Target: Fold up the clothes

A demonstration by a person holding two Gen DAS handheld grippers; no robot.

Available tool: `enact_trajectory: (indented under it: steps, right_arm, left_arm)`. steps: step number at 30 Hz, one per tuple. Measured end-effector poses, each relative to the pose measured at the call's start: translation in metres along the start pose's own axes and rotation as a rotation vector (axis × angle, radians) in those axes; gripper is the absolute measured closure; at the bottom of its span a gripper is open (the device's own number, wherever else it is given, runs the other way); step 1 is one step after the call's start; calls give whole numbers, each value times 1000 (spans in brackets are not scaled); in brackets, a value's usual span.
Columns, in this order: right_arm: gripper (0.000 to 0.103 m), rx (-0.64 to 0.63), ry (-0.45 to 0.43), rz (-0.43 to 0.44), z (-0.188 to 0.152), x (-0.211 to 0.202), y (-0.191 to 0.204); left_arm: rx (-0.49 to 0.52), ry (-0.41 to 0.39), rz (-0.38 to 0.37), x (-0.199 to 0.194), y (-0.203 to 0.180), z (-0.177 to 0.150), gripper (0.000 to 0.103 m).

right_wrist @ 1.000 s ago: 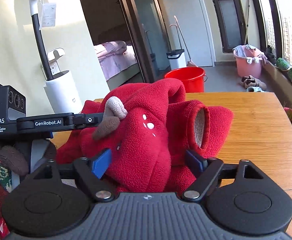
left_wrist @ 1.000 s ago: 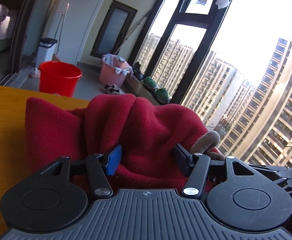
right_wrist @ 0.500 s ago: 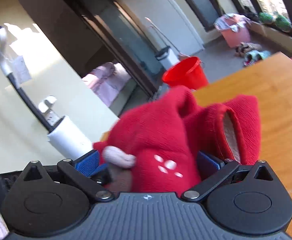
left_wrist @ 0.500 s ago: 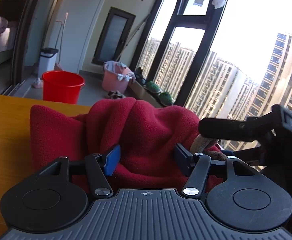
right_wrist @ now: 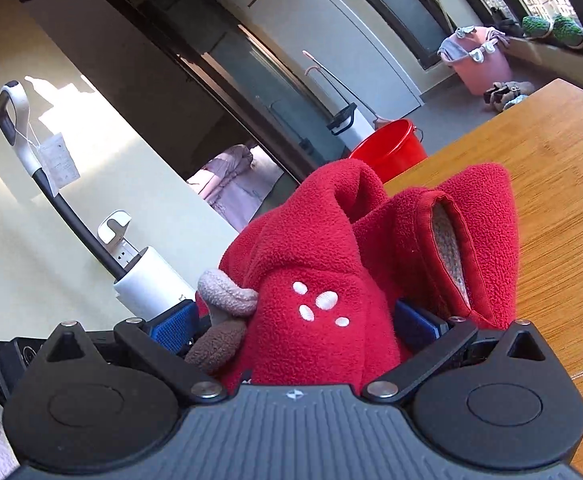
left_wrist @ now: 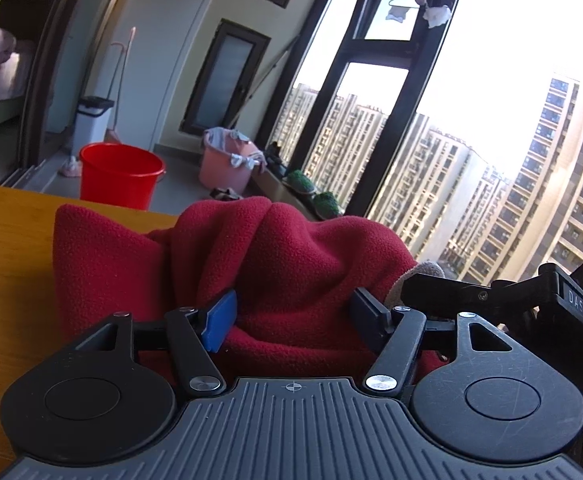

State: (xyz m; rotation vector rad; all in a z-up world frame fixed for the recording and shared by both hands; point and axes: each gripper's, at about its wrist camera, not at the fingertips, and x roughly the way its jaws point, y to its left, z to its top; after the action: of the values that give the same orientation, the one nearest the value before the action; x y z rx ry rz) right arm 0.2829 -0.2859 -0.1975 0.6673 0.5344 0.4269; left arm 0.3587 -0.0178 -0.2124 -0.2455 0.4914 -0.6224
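Your left gripper (left_wrist: 293, 316) has a thick wad of the red fleece garment (left_wrist: 275, 264) bunched between its blue pads (left_wrist: 221, 320); the fingers stand fairly wide, yet the fleece fills the gap and presses against both, so they are clamped on the cloth. The garment rises in a rumpled mound ahead of those fingers, with one flat corner of it sticking out toward the left over the wooden table (left_wrist: 7, 264). At the right side of that view the black body of your right gripper (left_wrist: 503, 296) sits just beside the mound, its DAS label facing you.

Your right gripper (right_wrist: 295, 324) is likewise closed on the garment (right_wrist: 331, 264): fleece packs the space between its blue pads (right_wrist: 171, 326), and a panel with small white spots (right_wrist: 317, 306) bulges out between them. A pinkish knitted nub (right_wrist: 225, 290) and a brown fuzzy piece (right_wrist: 215, 346) press against the left finger. To the right of the spotted panel a sleeve opening (right_wrist: 449, 248) gapes, showing a pale lining. Whether the bundle touches the table (right_wrist: 555, 184) in this view, you cannot tell; the bare wood stretches off to the right and toward the far edge.

Beyond the table's far edge a red bucket (left_wrist: 121, 174) stands on the floor, with a pink basket (left_wrist: 227, 162) past it near the windows. A white upright vacuum (right_wrist: 147, 280) stands against the wall on your right gripper's left.
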Motion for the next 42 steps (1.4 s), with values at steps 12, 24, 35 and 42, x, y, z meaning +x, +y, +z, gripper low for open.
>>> enact_trajectory:
  steps: [12, 24, 35, 42]
  right_arm:
    - [0, -51, -56, -27, 14, -18, 16]
    - [49, -115, 12, -84, -11, -13, 22]
    - [42, -229, -18, -161, -21, -13, 37]
    - [41, -225, -28, -162, -15, -5, 34]
  left_arm:
    - [-58, -13, -22, 7, 19, 6, 33]
    - [9, -13, -10, -21, 0, 15, 9]
    - [65, 96, 204, -67, -16, -29, 0]
    - [-43, 126, 227, -51, 13, -16, 0]
